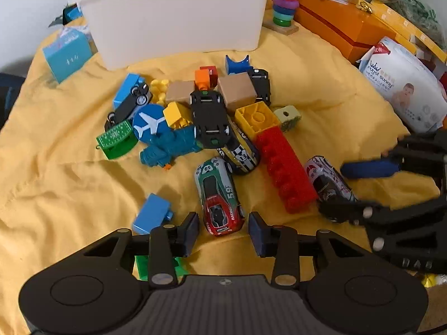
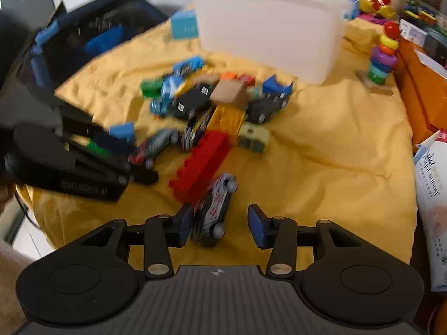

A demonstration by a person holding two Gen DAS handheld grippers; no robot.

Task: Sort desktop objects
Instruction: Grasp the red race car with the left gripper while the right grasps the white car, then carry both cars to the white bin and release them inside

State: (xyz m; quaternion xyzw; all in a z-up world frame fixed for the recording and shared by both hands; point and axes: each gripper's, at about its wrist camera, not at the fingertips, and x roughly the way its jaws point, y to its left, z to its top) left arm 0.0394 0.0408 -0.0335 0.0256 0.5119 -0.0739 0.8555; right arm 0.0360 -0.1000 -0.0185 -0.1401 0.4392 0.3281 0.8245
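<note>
A heap of toy cars and building bricks lies on a yellow cloth (image 1: 56,150). My left gripper (image 1: 223,233) stands open, its pads either side of the front of a green and red race car (image 1: 218,195). A long red brick (image 1: 282,167) lies to its right. In the right wrist view my right gripper (image 2: 220,224) is open around a white and red toy car (image 2: 213,209), which touches the left pad. The same car (image 1: 327,181) shows in the left wrist view between the right gripper's fingers (image 1: 368,167). A white bin (image 1: 173,16) stands behind the heap.
A light blue box (image 1: 67,55) sits left of the bin. A rainbow ring stacker (image 1: 285,2) and an orange box (image 1: 343,25) stand at the back right. A wipes pack (image 1: 402,83) lies at the right. A loose blue brick (image 1: 152,213) rests near the left finger.
</note>
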